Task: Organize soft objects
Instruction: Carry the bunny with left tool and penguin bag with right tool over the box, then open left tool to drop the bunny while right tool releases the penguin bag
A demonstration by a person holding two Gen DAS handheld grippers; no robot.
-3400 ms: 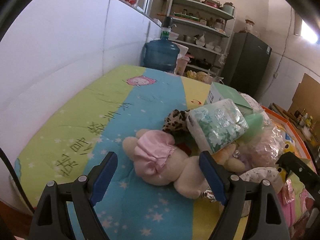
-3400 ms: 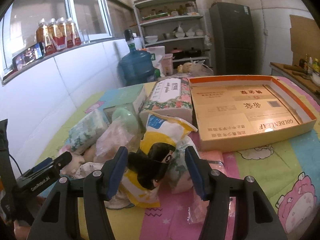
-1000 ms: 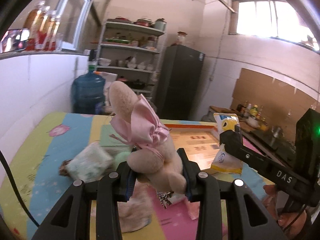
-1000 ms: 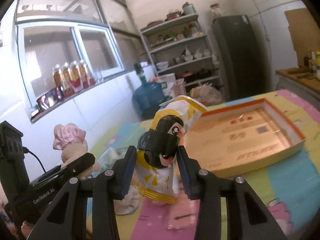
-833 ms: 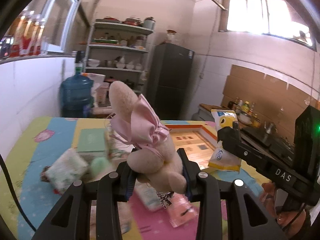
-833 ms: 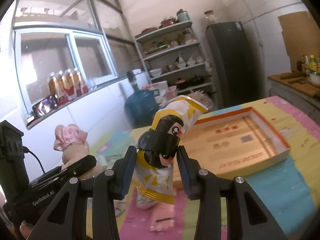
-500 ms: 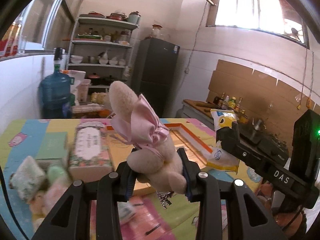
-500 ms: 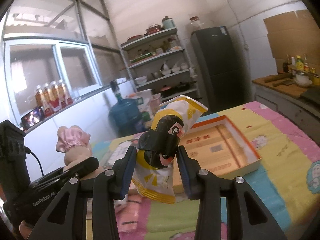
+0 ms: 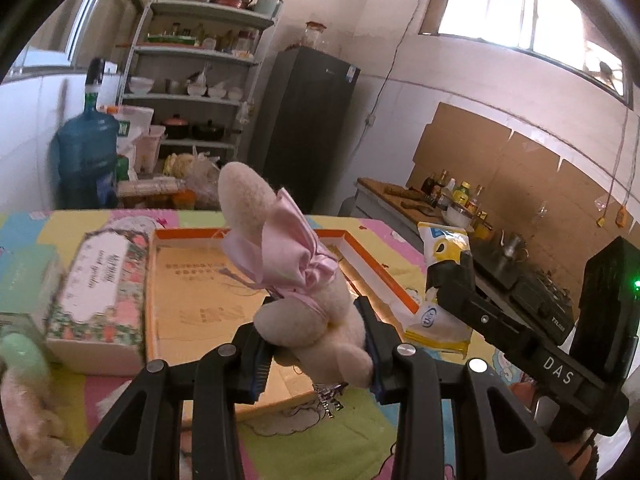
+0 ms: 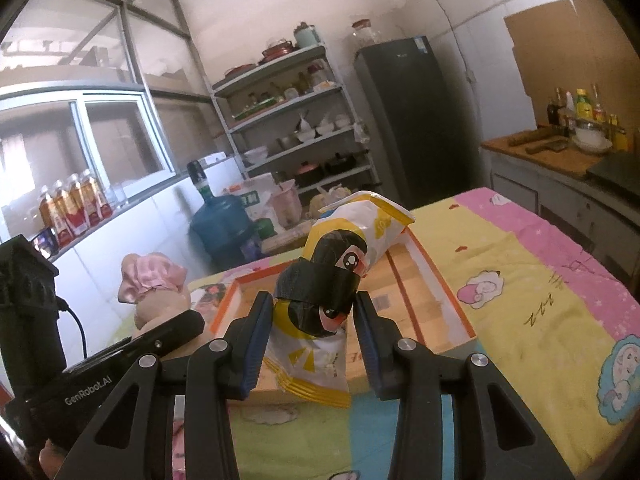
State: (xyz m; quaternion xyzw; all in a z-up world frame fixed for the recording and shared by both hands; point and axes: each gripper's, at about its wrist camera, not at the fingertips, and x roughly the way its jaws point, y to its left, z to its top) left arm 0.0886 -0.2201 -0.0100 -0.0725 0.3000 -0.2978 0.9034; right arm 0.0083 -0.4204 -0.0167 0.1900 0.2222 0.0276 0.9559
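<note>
Transport step in hand. Plush point(image 9: 308, 316) pinched in left tongs point(image 9: 316, 350), snack bag point(image 10: 320, 316) pinched in right tongs point(image 10: 310, 344); both held above tabletop point(image 10: 540, 292), near tray point(image 9: 168, 280). Next judged: lowering over tray, release required.

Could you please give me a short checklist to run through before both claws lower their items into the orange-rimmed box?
1. Left claw shut on the plush toy: ok.
2. Right claw shut on the yellow snack bag: ok.
3. Orange-rimmed box floor free where visible: ok; the near part is hidden behind the toy.
4. Box lies flat on the quilt: ok.
5. Floral tissue box outside the rim, beside it: ok.
6. Clearance between the two claws during lowering: cannot tell.
</note>
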